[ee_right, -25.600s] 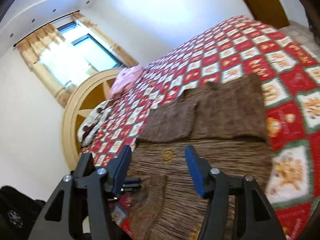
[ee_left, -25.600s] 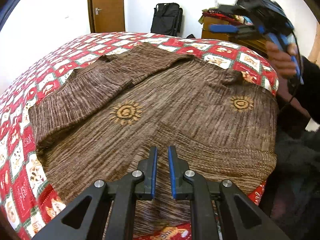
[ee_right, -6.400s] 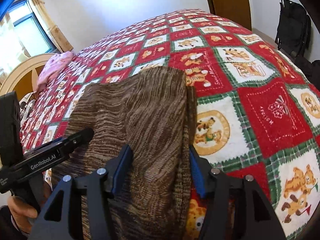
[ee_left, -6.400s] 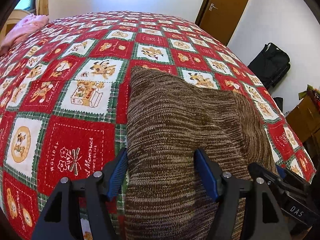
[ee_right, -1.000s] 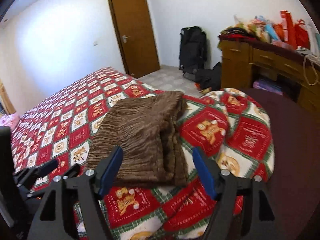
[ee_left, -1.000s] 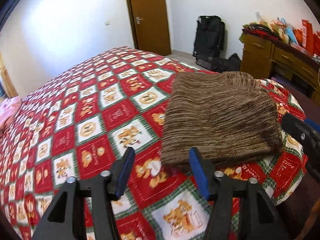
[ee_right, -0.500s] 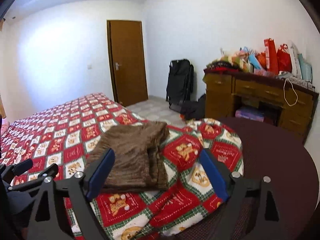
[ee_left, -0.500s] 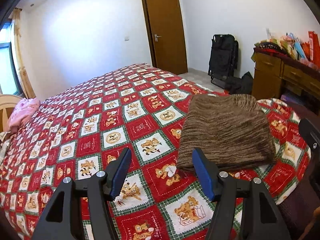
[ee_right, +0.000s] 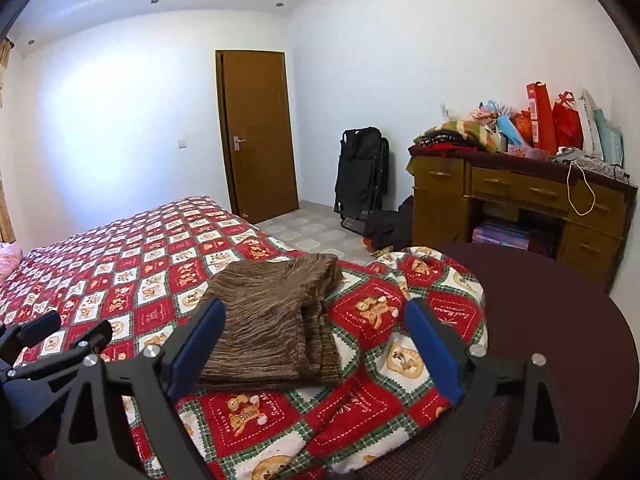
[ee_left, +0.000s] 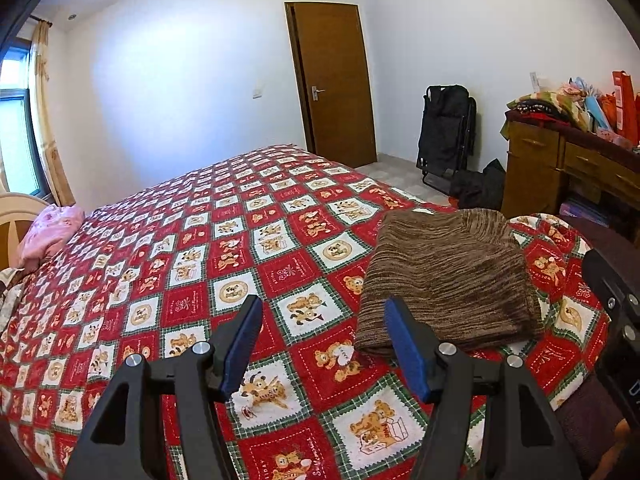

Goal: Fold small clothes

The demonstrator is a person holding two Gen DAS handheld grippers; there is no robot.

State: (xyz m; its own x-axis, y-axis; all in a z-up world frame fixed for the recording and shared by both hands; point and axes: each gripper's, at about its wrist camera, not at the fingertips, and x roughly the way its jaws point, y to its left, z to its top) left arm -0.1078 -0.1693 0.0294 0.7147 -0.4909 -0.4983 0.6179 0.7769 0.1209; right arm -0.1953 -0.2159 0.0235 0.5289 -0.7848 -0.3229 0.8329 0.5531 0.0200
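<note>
A brown knitted sweater lies folded into a compact rectangle near the corner of the bed; it also shows in the right wrist view. My left gripper is open and empty, held above the bedspread to the left of the sweater. My right gripper is open and empty, held above and in front of the sweater. Neither gripper touches the sweater. The left gripper's body shows at the left edge of the right wrist view.
The bed carries a red, white and green patchwork bedspread. A pink cloth lies at its far left. A wooden dresser piled with bags stands right, a black folded chair and a brown door behind.
Both grippers have pulled back and risen away from the folded sweater, so more of the room shows. The sweater has not moved.
</note>
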